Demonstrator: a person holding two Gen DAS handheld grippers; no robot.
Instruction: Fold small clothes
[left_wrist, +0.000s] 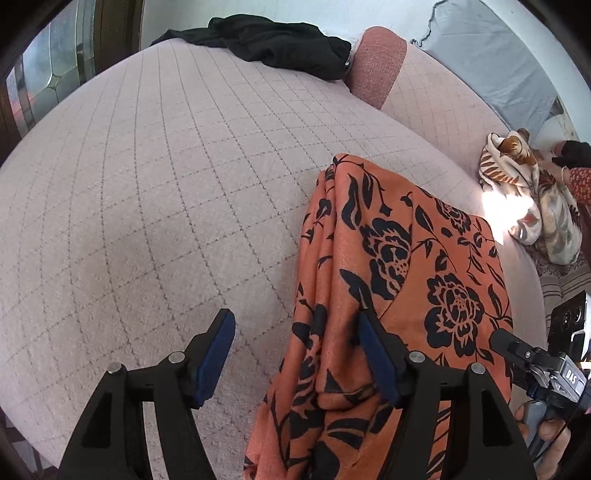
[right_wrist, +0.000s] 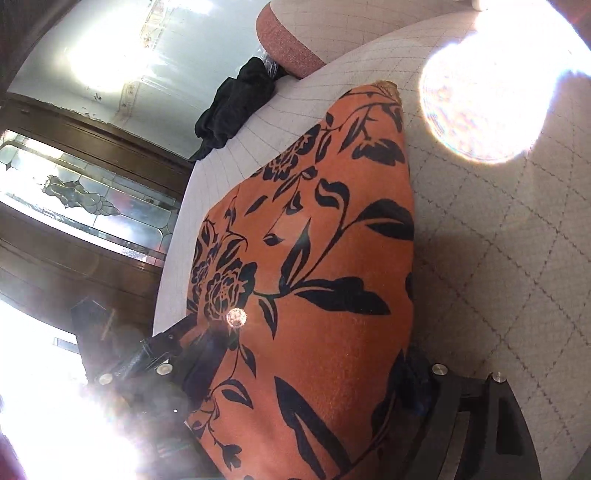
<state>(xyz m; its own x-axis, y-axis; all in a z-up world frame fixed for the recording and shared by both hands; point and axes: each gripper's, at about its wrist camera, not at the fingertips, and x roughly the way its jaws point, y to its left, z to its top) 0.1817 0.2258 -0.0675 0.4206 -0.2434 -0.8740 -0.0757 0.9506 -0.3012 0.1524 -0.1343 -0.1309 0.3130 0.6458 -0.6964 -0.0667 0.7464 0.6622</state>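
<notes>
Orange floral garment (left_wrist: 399, 258) lay on the quilted bed cover (left_wrist: 166, 192), already doubled into a long narrow strip with a bunched fold running down its left side. Long axis ran from the near edge of the bed away toward the far side, tapering to a narrow end that pointed at the pink bolster (left_wrist: 376, 62); same lie confirmed from the right wrist view, cloth (right_wrist: 314, 258) stretching forward and narrowing to a tip by a yellowish trim.

Judged as mid-fold: lengthwise fold apparently done, crosswise fold not yet made. Next move would likely call for gripping the near end at both corners and carrying it over toward the far tip, keeping the edges matched so the bunched side did not slide.

Left gripper (left_wrist: 295, 354) hovered at the near end, jaws spread wide, right finger over the cloth's left fold, left finger over bare cover; nothing pinched. Right gripper (right_wrist: 306, 373) sat straddling the near end of the cloth, fingers well apart on either side; glare and draped fabric hid the pads, so whether cloth was actually held could not be told.

Farther out: black garment (left_wrist: 273, 44) heaped at the far edge, a cream patterned bundle (left_wrist: 517, 192) at the right, grey cloth (left_wrist: 491, 62) beyond the bolster.
</notes>
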